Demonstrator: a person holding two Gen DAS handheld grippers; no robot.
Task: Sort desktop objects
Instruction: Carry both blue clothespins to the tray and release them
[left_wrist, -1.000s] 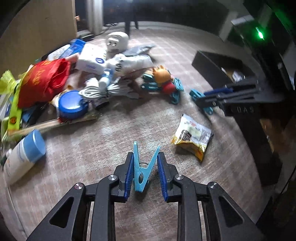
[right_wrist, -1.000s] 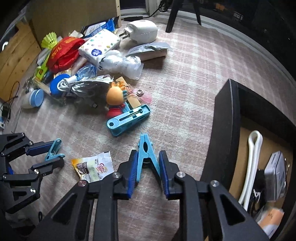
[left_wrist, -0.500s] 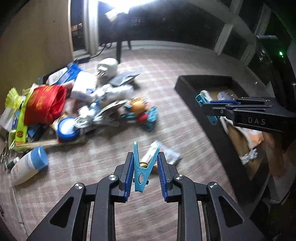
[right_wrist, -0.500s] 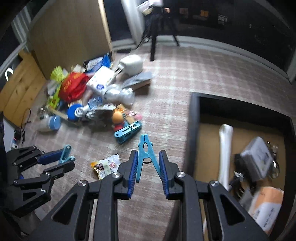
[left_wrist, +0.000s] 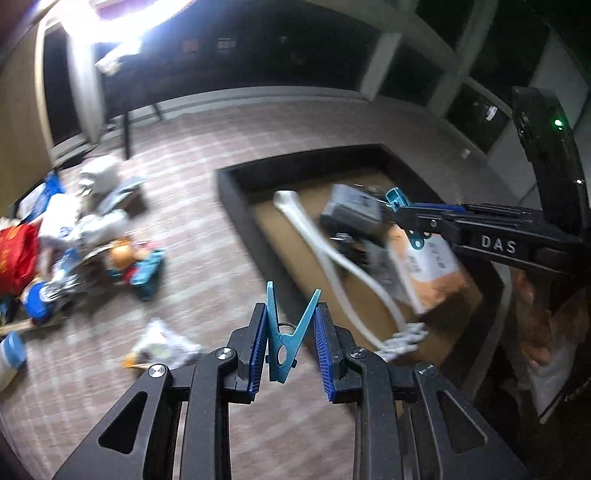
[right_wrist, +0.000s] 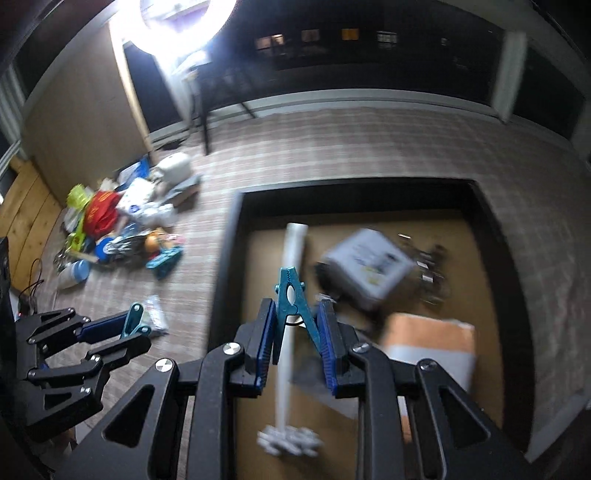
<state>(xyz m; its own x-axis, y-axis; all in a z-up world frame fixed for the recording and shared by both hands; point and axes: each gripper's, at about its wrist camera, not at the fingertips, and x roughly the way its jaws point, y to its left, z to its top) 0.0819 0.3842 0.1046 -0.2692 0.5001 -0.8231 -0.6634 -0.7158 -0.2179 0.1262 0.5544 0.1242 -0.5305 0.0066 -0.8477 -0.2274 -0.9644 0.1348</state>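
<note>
Both clothespin-gripping jaws have moved over black tray holding white box, orange packet.

Smooth plastic clothespin; checked cloth tablecloth, probably woven; matt black tray, cardboard-like floor.

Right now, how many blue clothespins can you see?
2: one clothespin gripped in the left tool, another in the right tool. More may hide in the pile.
</note>
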